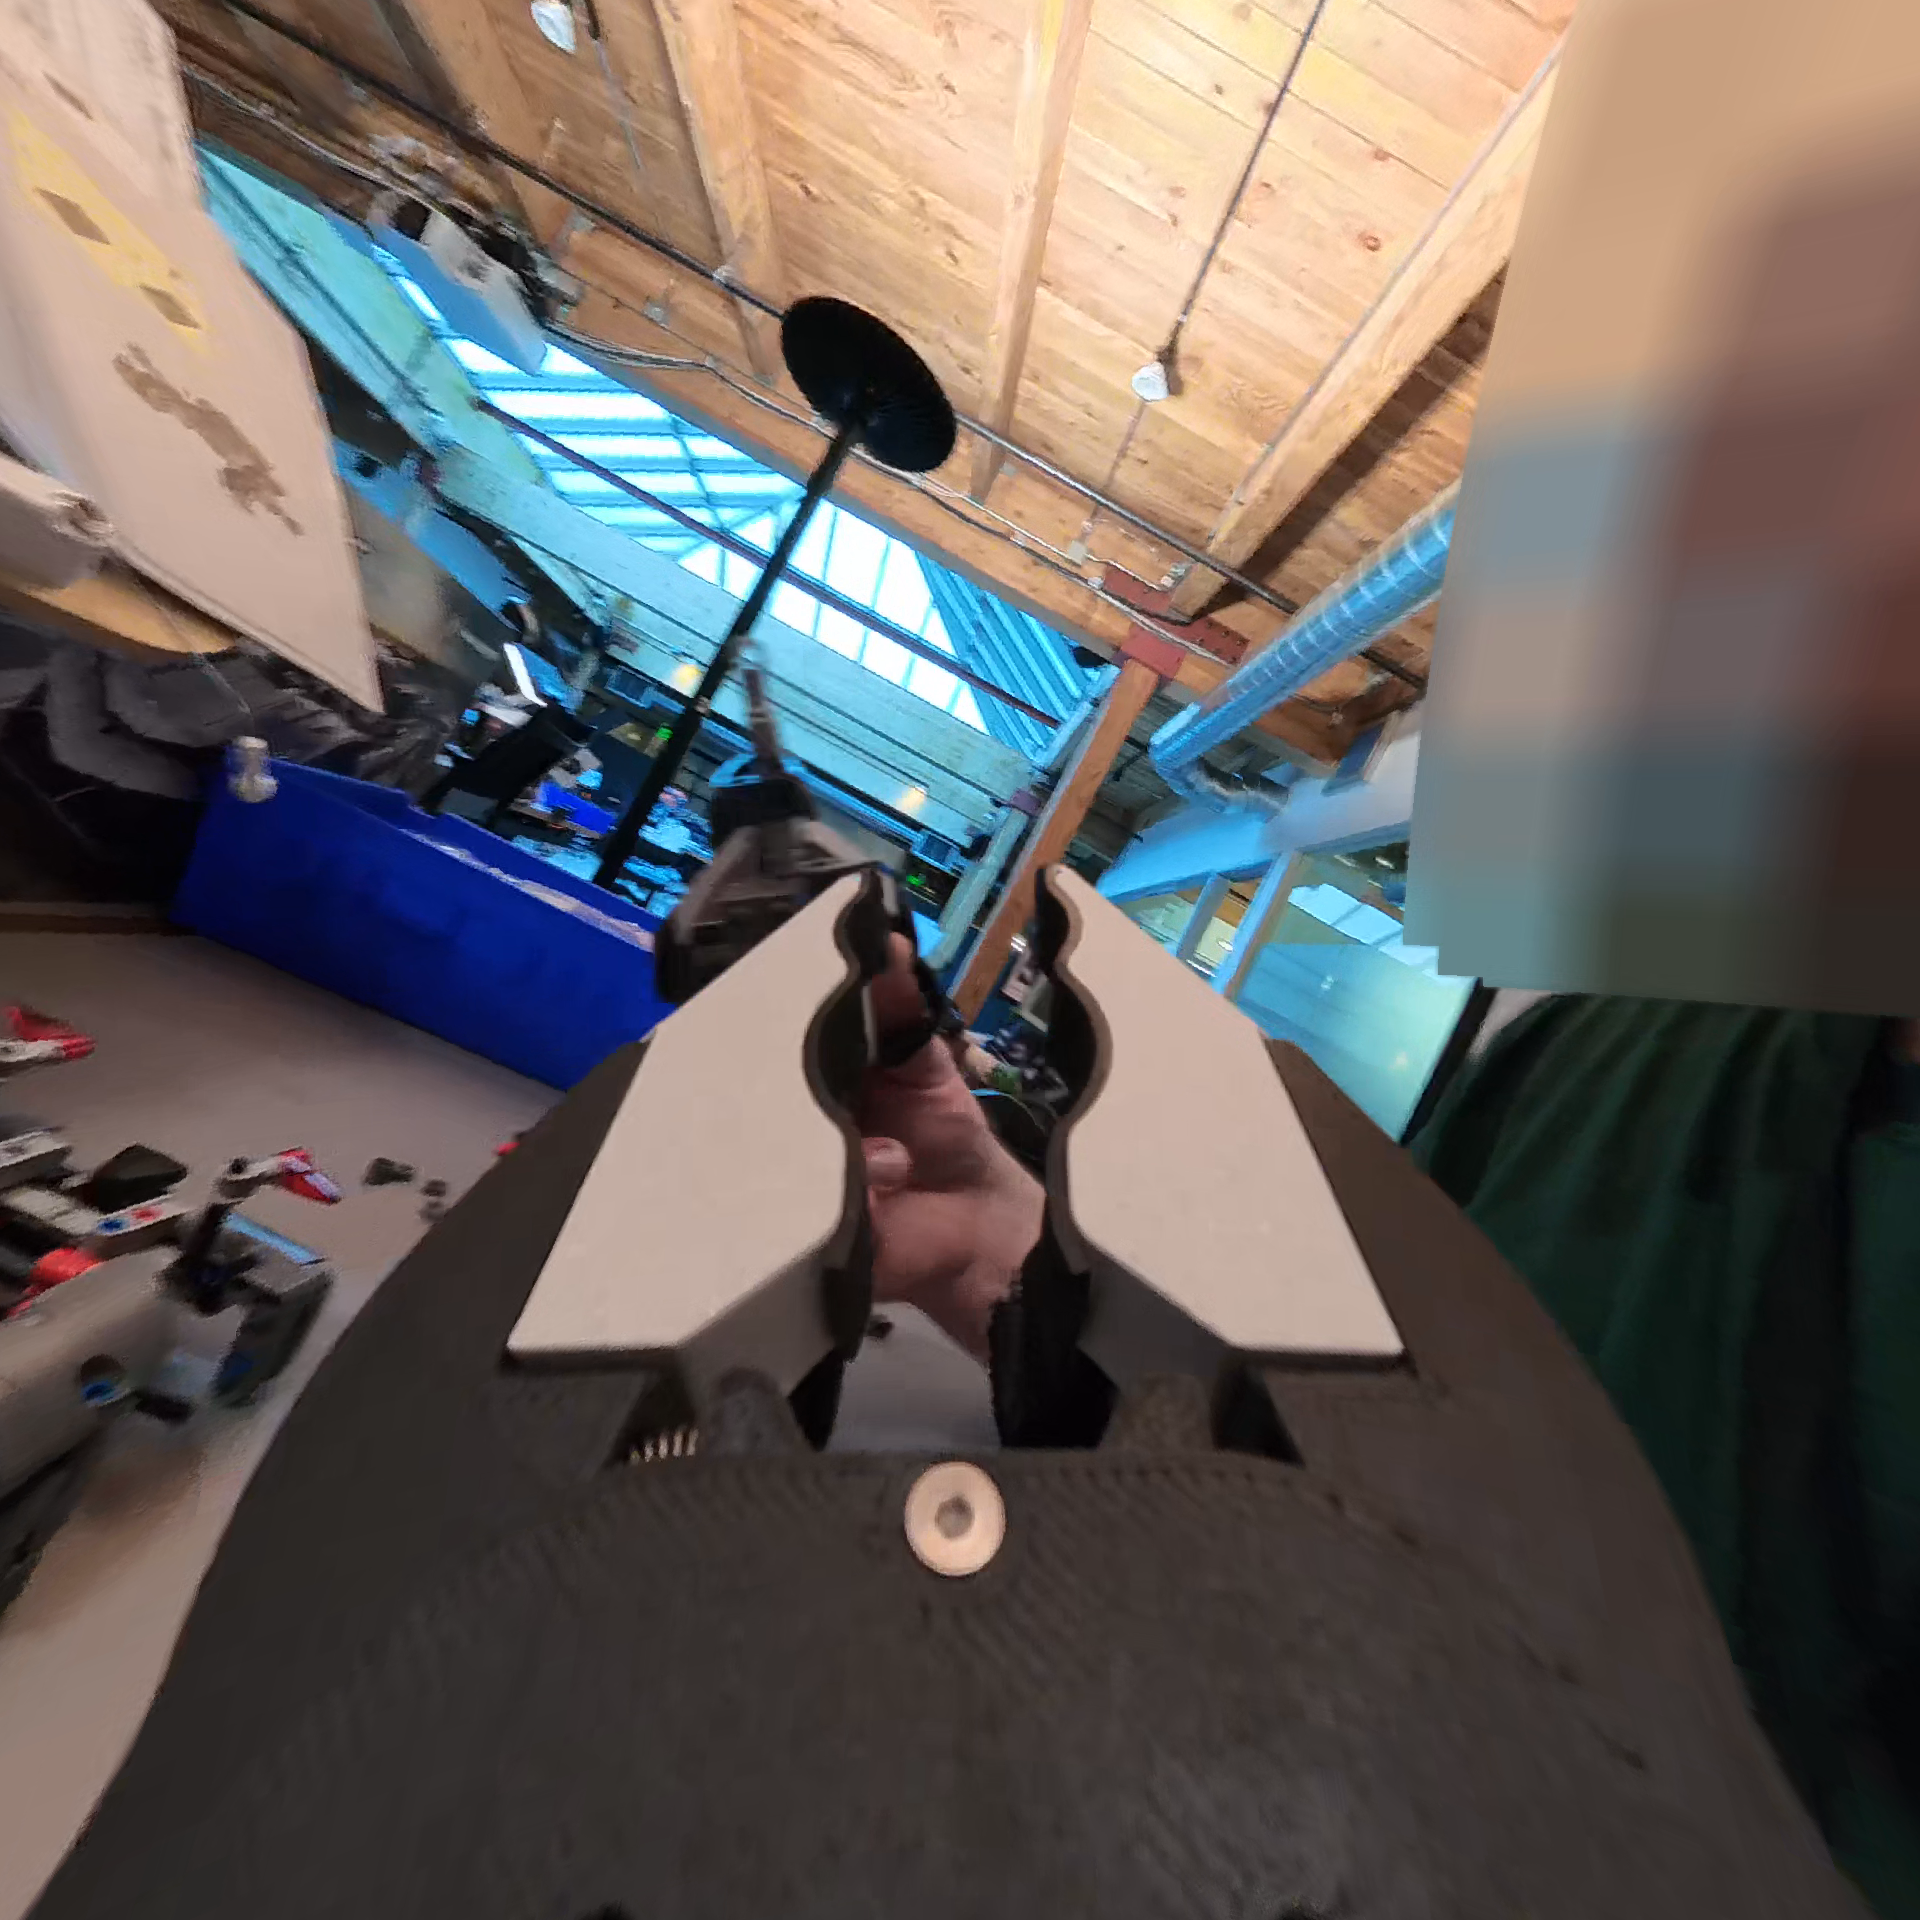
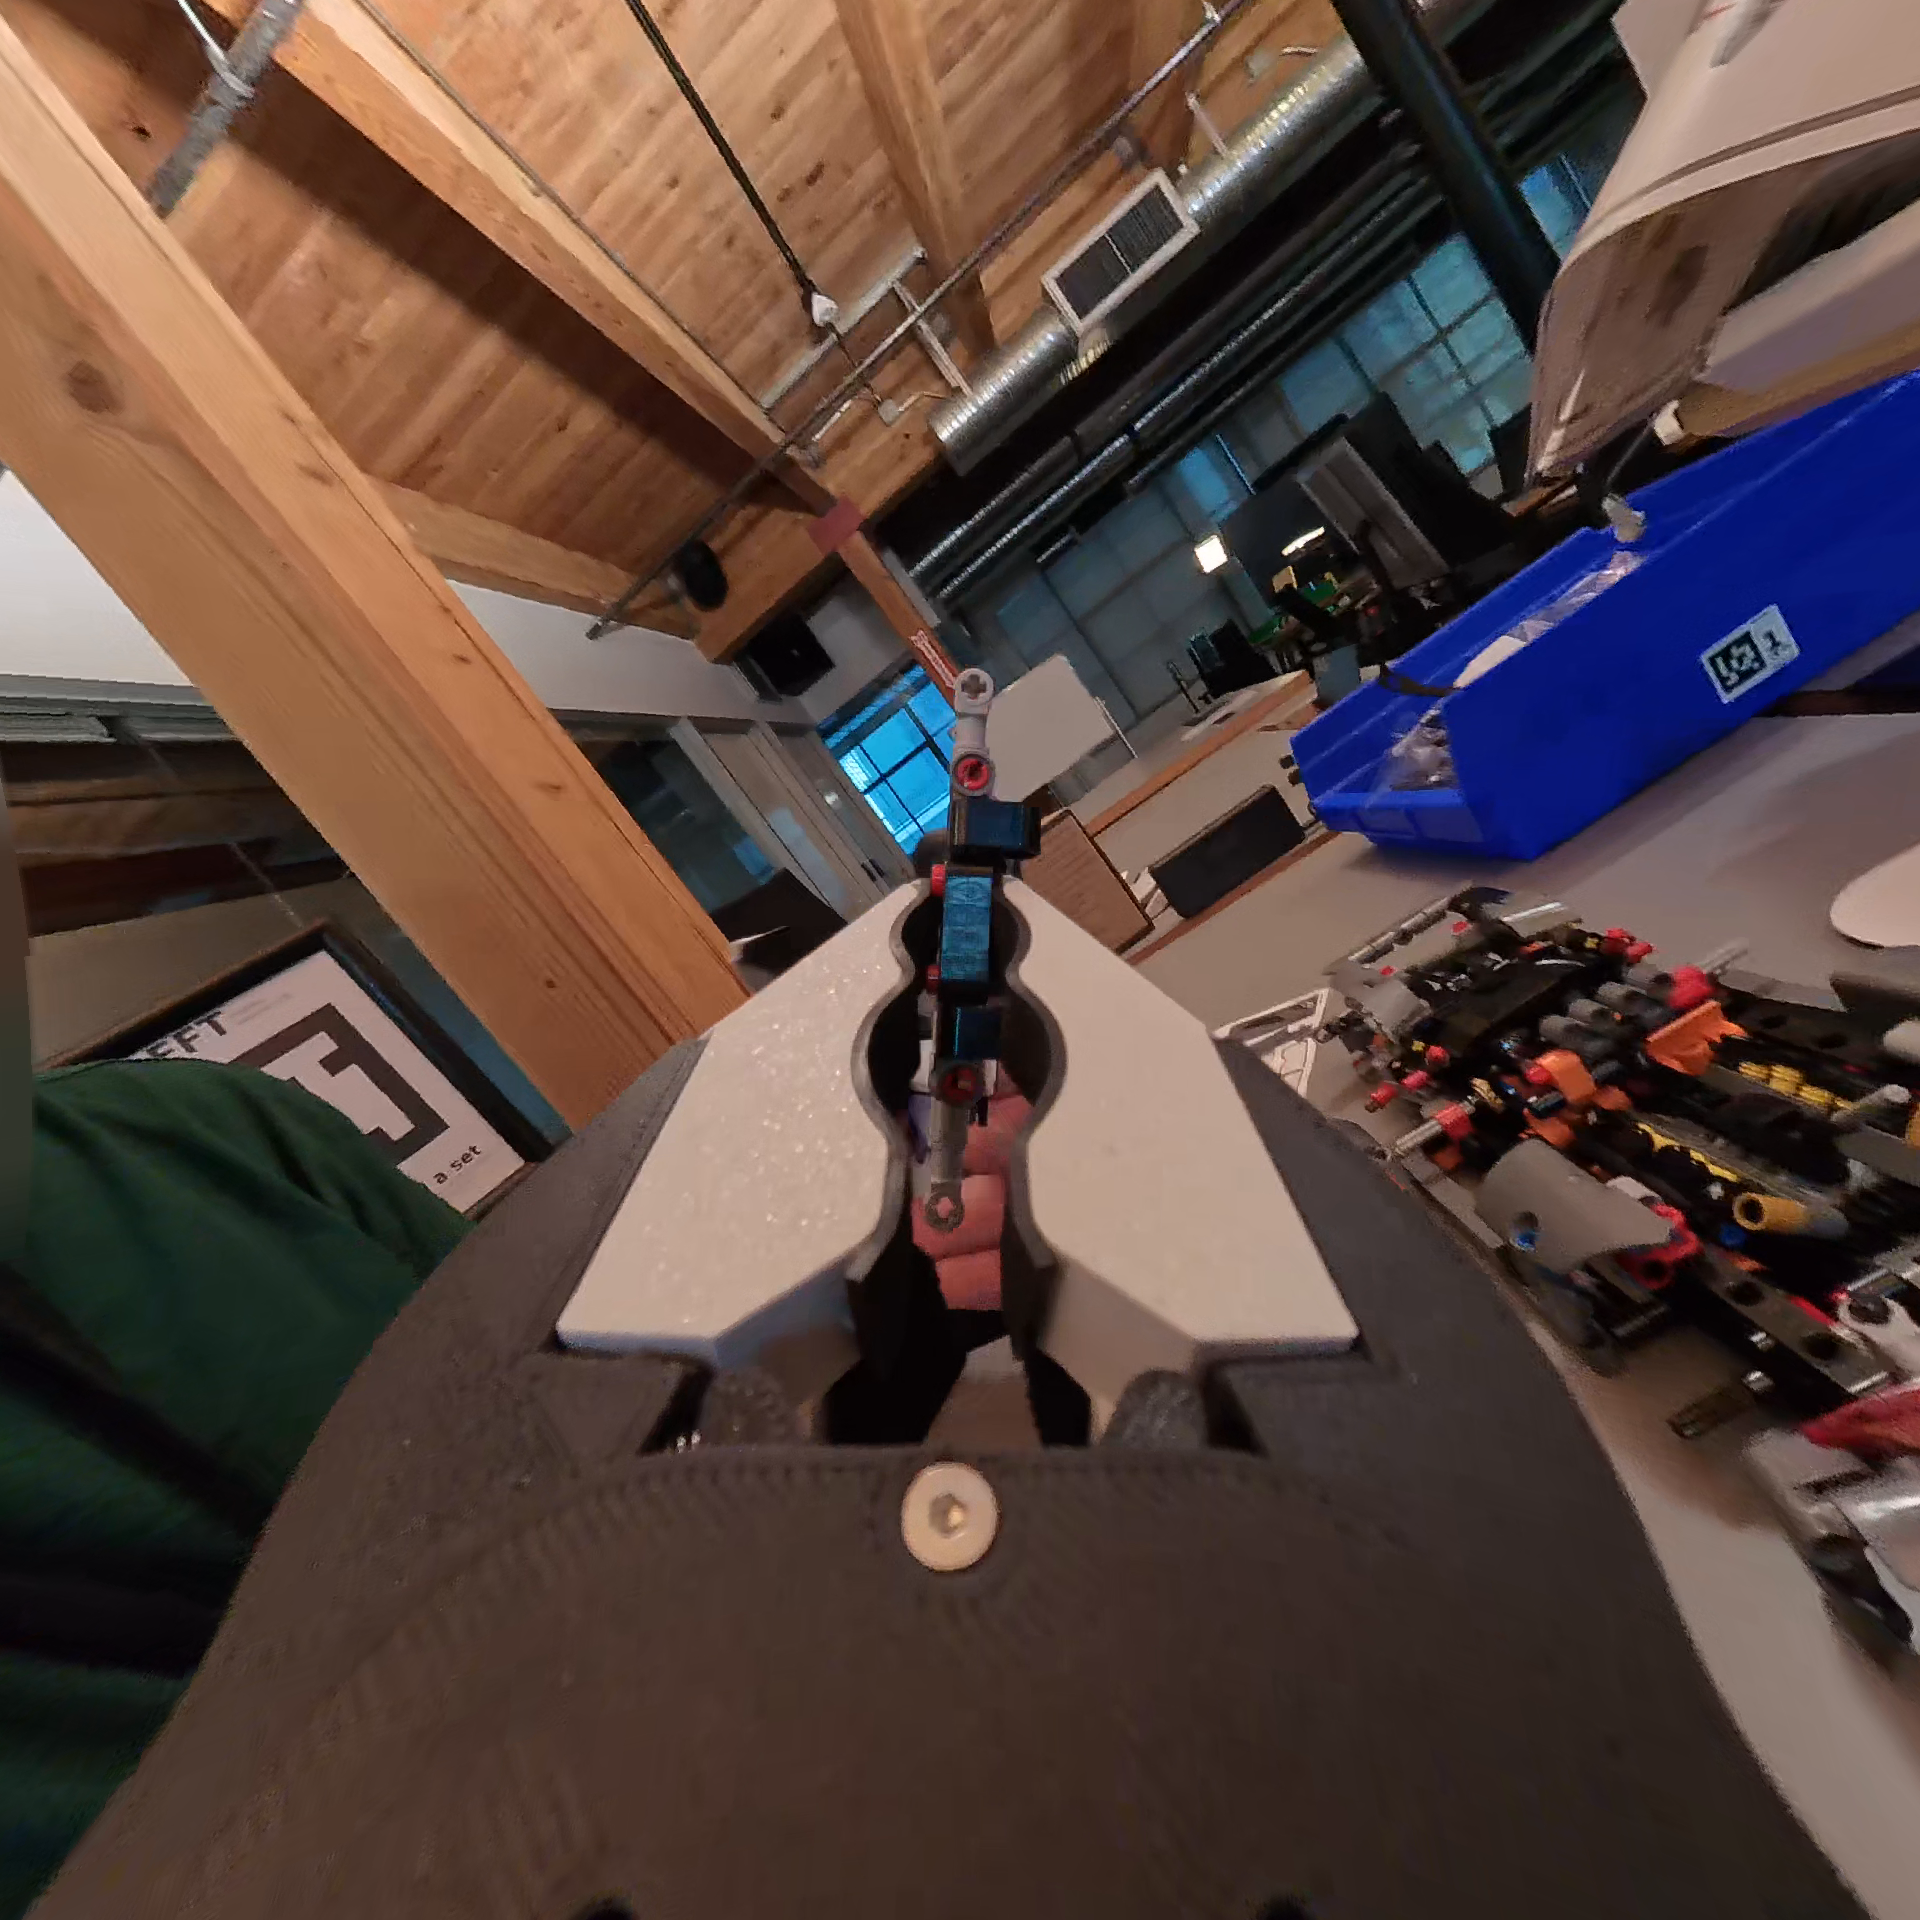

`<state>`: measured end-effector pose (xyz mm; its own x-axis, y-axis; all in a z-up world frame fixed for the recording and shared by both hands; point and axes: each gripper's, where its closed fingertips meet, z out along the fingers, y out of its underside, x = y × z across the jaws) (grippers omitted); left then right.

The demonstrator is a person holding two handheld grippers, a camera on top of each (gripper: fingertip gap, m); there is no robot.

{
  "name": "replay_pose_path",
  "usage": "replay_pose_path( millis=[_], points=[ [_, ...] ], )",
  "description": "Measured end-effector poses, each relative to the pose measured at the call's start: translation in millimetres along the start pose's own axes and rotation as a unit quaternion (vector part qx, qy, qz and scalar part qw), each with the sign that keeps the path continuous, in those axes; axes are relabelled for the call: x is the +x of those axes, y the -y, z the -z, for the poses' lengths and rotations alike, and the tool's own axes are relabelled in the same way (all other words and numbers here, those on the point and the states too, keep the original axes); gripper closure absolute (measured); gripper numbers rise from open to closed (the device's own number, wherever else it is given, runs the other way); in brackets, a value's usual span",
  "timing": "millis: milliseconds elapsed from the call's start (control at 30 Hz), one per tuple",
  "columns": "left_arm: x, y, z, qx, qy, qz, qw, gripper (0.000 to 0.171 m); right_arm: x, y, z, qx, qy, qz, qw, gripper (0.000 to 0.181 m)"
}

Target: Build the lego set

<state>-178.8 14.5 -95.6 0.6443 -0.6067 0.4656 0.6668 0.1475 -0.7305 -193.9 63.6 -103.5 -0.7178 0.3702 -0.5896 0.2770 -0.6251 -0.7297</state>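
Mid-assembly, the right gripper (image 2: 961, 914) pinches a small blue-and-grey linkage subassembly (image 2: 966, 935) aloft, the left gripper (image 1: 956, 904) spread empty; next, presumably fit it onto the chassis (image 2: 1621, 1122) on the tabletop (image 2: 1299, 894).

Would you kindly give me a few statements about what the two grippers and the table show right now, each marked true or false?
1. The right gripper grips a small lego sub-assembly of black, blue and red parts. True.
2. The left gripper is clamped on a red brick. False: its fingers stand apart with nothing between them.
3. A blue bin sits on the table. True.
4. The large lego model hangs in the air. False: it lies on the table.
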Motion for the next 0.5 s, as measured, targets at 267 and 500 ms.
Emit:
replay_pose_path(
  millis=[267, 500],
  points=[
    [-4.7, 12.8, 10.2, 0.022, 0.03, -0.041, 0.998, 0.146, -9.2, 3.6, 0.1, 0.012, 0.034, -0.015, 0.999, 0.176],
    [-18.5, -0.5, 5.5, 0.005, 0.035, 0.015, 0.999, 0.142, -62.3, -10.0, -10.3, -0.028, 0.162, 0.025, 0.986, 0.175]
  ],
)
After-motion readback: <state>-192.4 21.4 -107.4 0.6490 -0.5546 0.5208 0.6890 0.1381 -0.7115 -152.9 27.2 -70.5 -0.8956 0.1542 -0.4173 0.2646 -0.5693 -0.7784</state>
